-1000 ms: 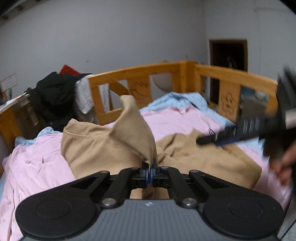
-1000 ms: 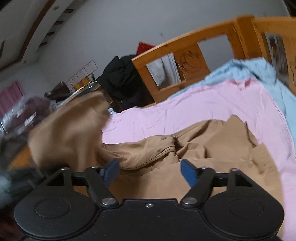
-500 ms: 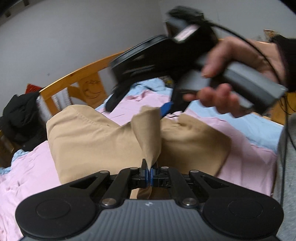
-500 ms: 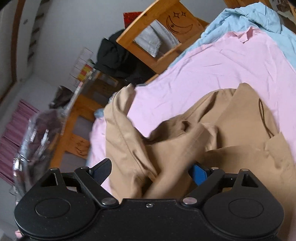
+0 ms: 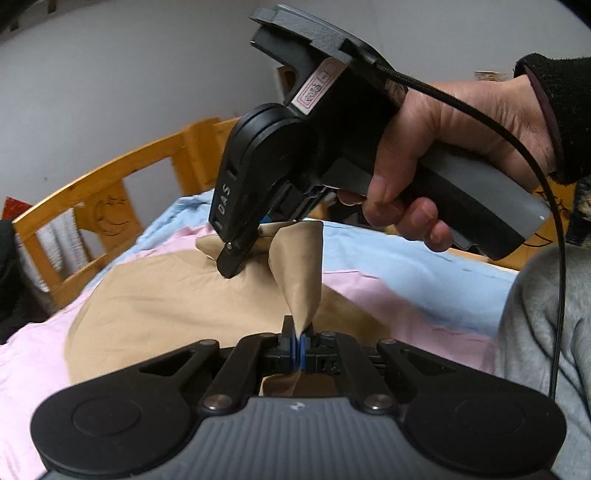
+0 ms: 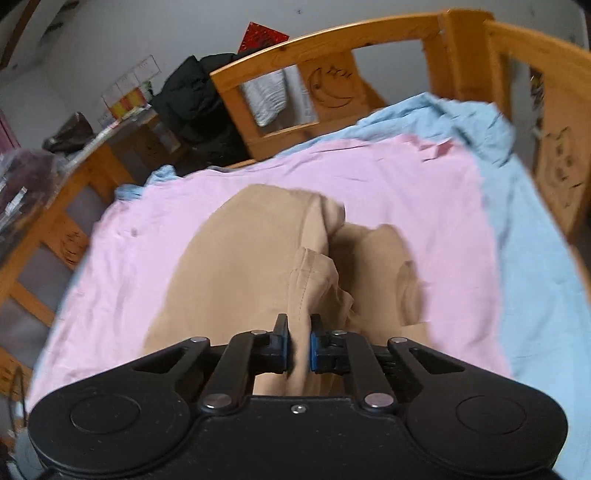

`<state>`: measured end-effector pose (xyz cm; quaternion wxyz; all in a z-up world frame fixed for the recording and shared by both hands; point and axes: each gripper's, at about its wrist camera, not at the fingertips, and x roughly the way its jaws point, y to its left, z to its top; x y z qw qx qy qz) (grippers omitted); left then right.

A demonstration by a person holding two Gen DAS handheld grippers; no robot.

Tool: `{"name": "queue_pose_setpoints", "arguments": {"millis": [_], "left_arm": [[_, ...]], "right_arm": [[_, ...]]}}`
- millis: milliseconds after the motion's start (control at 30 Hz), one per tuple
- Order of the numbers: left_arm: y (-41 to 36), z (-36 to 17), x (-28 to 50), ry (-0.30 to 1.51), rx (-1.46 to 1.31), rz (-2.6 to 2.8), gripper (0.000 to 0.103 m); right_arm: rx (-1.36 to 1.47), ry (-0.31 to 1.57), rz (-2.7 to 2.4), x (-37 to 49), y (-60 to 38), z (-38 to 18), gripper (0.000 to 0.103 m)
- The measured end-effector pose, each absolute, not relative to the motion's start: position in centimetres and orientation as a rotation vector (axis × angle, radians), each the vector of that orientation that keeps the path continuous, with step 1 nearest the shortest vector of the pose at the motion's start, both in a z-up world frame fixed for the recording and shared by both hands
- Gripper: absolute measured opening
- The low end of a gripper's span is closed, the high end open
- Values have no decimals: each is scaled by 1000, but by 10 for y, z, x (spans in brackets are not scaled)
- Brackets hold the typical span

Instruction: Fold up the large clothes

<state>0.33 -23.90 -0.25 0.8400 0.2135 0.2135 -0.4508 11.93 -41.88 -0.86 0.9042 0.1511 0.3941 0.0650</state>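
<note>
My left tongs (image 5: 298, 349) are pressed together on a peaked corner of the tan cotton garment (image 5: 177, 299), which lies on the pink sheet (image 6: 369, 177) of the wooden-railed bed (image 6: 325, 33). My right tongs (image 6: 299, 343) have just closed, pinching a fold of it.

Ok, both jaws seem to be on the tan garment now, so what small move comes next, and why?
Probably draw both grippers apart to tension the tan garment. The left gripper pinches one corner, the right gripper has just closed on a fold, and the cloth between them lies bunched on the pink sheet.
</note>
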Motion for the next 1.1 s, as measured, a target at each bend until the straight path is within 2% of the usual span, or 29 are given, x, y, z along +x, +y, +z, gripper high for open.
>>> {"name": "queue_pose_setpoints", "arguments": {"millis": [233,400,500,567,633,733,900,1100], "left_arm": [[-262,-43,7,526,471,-1009,0],[-252,-52,26,626,410,-1064,6],[-237,-35,31,644,355,-1118,20],[-221,-23,28,628,340,-1123,38],[-204,-11,21,600,331,-1084,47],[-173,9,29,587,253,-1014,50],[-122,30,66,613,86,-758,62],[-83,-11,116,874,-87,-596,62]], "right_arm": [[209,854,67,114,-434,-48,8],[166,868,77,118,-434,-76,8],[130,863,78,121,-432,-82,6],[142,879,57,124,-439,-88,4],[186,883,52,122,-449,-93,2],[191,882,42,116,-452,-97,5],[188,871,24,114,-448,-98,5],[155,878,26,114,-445,-88,8]]}}
